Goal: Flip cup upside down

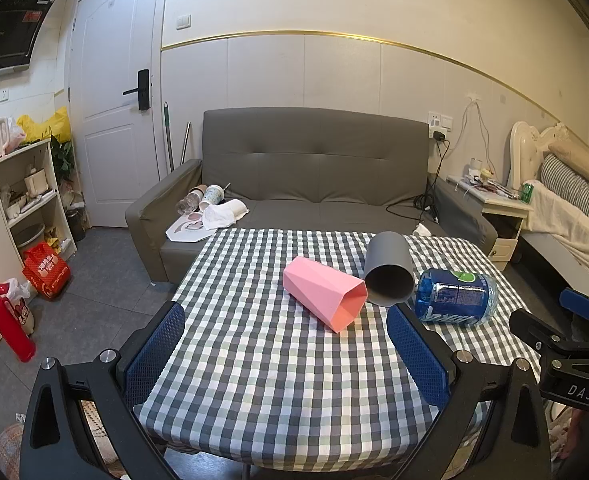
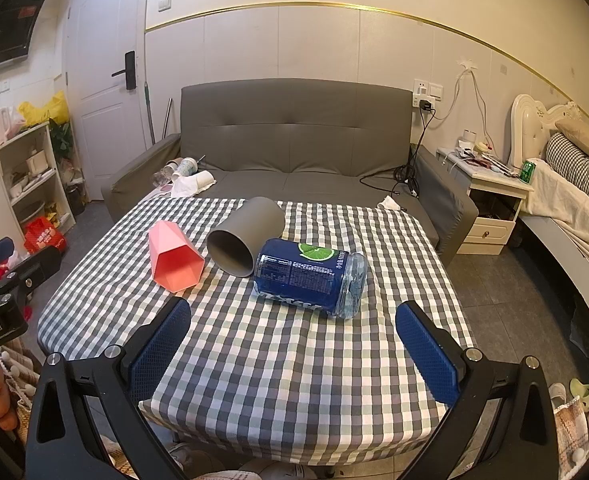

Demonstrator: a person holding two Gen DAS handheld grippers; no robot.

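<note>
Three cups lie on their sides on the checked tablecloth [image 1: 254, 360]: a pink faceted cup [image 1: 324, 292] [image 2: 172, 258], a grey round cup [image 1: 388, 274] [image 2: 246, 236] and a clear cup with a blue lime label [image 1: 456, 298] [image 2: 312, 278]. All three mouths face the near edge. My left gripper [image 1: 286, 344] is open and empty, in front of the pink cup. My right gripper [image 2: 294, 344] is open and empty, in front of the blue cup. The right gripper also shows at the right edge of the left wrist view [image 1: 574, 352].
A grey sofa [image 1: 314, 184] with cups and tissue stands behind the table. A bedside cabinet [image 2: 494, 208] and bed are on the right. Shelves, a red bag [image 1: 46, 270] and a red bottle [image 1: 8, 324] are on the left floor.
</note>
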